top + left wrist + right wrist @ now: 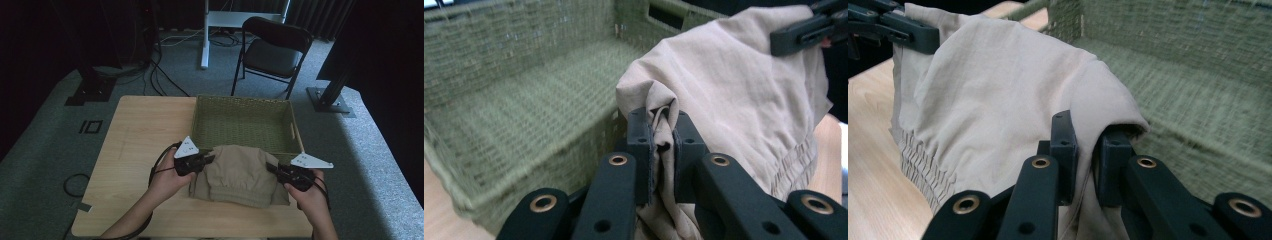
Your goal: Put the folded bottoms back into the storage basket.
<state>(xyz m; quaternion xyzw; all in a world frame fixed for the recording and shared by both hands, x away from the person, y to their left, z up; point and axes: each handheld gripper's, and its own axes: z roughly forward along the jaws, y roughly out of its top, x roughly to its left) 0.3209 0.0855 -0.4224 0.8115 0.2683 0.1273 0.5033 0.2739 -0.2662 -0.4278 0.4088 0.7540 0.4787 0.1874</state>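
A folded beige garment (239, 172) with an elastic waistband hangs between my two grippers, just in front of a green woven basket (245, 102). My left gripper (209, 160) is shut on the garment's left corner; in the left gripper view a bunch of beige cloth (663, 112) is pinched between the jaws of my left gripper (663, 145). My right gripper (271, 168) is shut on the right corner, with the cloth (998, 100) draped over and clamped between the jaws of my right gripper (1087, 145). The garment's lower part still hangs near the table (135, 135).
The basket's near wall (524, 165) is close behind the garment. A black folding chair (274, 47) and a white stand (205, 35) are on the floor beyond the table. Cables lie on the floor at the far left.
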